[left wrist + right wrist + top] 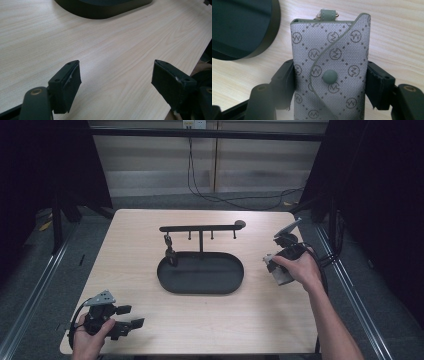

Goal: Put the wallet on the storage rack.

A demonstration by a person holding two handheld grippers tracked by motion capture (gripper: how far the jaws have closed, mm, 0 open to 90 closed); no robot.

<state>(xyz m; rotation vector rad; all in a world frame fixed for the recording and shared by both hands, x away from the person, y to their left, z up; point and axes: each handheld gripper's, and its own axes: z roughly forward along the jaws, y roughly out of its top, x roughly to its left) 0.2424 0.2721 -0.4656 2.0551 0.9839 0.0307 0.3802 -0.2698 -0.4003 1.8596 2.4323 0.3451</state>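
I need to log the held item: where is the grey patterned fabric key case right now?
The grey patterned fabric key case is clamped in the right gripper, at the right of the high view, just right of the black oval tray.

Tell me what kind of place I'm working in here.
Probably a lab recording station: a lone wooden table ringed by black curtains, cables across grey carpet, and one black key stand set out.

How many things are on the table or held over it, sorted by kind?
Black stand with oval tray: 1
Small dark item hanging on the stand's bar: 1
Grey patterned key pouch: 1
Hand-held tools: 2, the left tool open, the right tool shut on the pouch
Total: 5
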